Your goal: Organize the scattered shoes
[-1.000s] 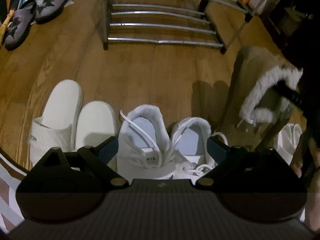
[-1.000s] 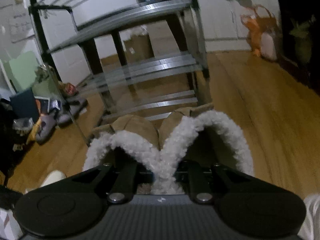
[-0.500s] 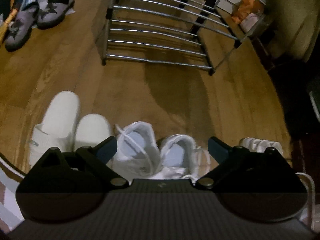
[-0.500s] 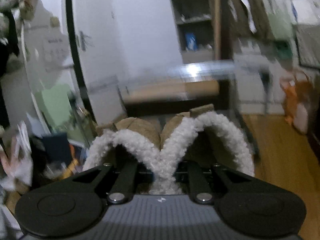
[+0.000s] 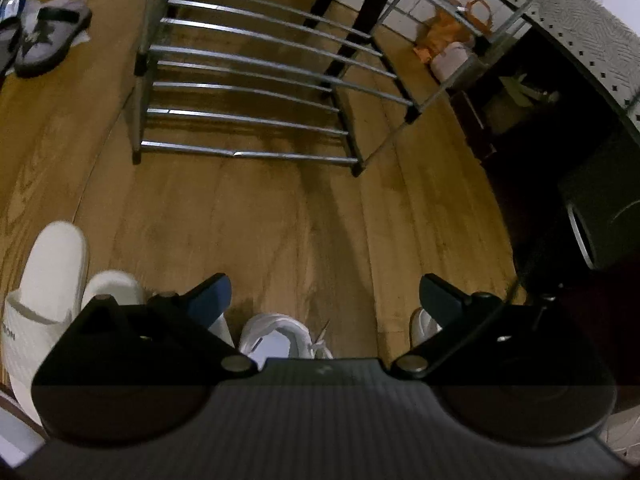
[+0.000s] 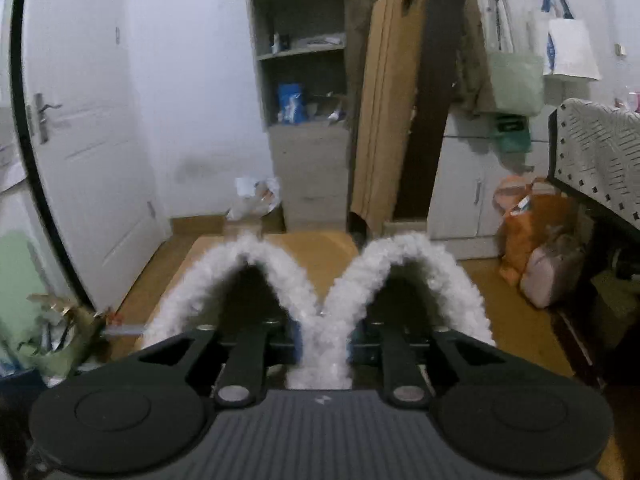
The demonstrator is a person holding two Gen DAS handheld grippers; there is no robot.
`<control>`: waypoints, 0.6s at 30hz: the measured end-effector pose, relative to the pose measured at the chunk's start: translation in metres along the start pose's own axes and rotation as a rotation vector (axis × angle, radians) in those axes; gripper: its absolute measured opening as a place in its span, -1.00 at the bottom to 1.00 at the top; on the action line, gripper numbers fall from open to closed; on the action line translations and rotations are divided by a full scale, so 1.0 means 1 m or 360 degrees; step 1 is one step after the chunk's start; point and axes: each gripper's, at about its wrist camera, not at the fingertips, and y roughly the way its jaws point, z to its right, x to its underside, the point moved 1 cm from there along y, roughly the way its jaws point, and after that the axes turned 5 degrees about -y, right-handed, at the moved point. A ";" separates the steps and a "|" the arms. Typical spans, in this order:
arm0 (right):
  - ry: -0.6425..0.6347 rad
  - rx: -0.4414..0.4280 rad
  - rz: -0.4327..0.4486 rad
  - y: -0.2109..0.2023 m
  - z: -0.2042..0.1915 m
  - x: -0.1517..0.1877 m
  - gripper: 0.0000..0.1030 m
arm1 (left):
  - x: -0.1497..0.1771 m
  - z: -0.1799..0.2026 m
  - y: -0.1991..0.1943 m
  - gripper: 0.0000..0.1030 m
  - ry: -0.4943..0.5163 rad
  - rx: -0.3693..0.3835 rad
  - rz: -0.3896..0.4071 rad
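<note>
Right wrist view, nearest first: the right gripper (image 6: 322, 350) is closed on a pair of fleece-lined boots (image 6: 320, 280), pinching the two touching inner cuffs together between its fingers. The white fleece rims rise as two arches side by side just beyond the fingers, openings facing the camera, so the boots' length runs straight away from the gripper. The pair is held up level, well off the floor. Beyond it lies wooden floor, then a white door at the left, a grey shelf unit in the middle and tall cardboard leaning beside it. The rack does not show in this view.

Left wrist view, nearest first: the left gripper (image 5: 322, 300) is spread wide and holds nothing, pointing down at the floor. Just under it, partly hidden by its body, is a white sneaker (image 5: 276, 336) with loose laces, and the edge of another white shoe (image 5: 424, 326) beside the right-hand finger. To the left a pair of white slippers (image 5: 48, 280) stands on the floor, toes pointing away. Past a stretch of bare floor stands the metal rack (image 5: 248, 120), its bars running across the view; no shoes show on the tiers in sight. Far left, beside the rack, lie grey sandals (image 5: 50, 38).

Judgement: the boots are in the right hand alone, so that hand is the one to seat them, toes leading, on the rack. How the rack lies from the boots cannot be told.
</note>
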 end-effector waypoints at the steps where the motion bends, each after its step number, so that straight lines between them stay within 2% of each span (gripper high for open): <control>1: 0.0009 -0.0023 0.0002 0.004 0.002 0.001 -0.22 | 0.000 -0.003 0.002 0.99 -0.0014 -0.0017 -0.0001; 4: -0.0010 -0.0052 0.0057 -0.007 0.010 0.000 0.29 | 0.000 -0.011 0.005 0.99 -0.0042 -0.0050 -0.0009; 5: -0.0022 -0.0057 0.0082 -0.013 0.013 -0.001 0.35 | 0.001 -0.013 0.006 0.99 -0.0063 -0.0053 -0.0009; 7: -0.0046 -0.0067 0.0131 -0.026 0.019 -0.003 0.65 | 0.002 -0.015 0.005 0.99 -0.0075 -0.0047 -0.0008; 8: -0.0043 -0.0084 0.0161 -0.035 0.023 -0.004 0.72 | 0.003 -0.014 0.001 0.99 -0.0067 -0.0039 0.0002; 11: 0.0111 -0.0258 0.0263 -0.087 0.045 0.016 0.74 | 0.010 -0.014 -0.010 0.99 -0.0024 -0.0039 0.0009; 14: 0.0138 -0.0428 0.0231 -0.123 0.057 0.057 0.74 | 0.019 -0.024 -0.022 0.99 0.0008 -0.0080 -0.0025; 18: 0.0118 -0.0546 -0.0116 -0.117 0.035 0.176 0.75 | 0.031 -0.057 -0.039 0.99 -0.0053 -0.0163 -0.0049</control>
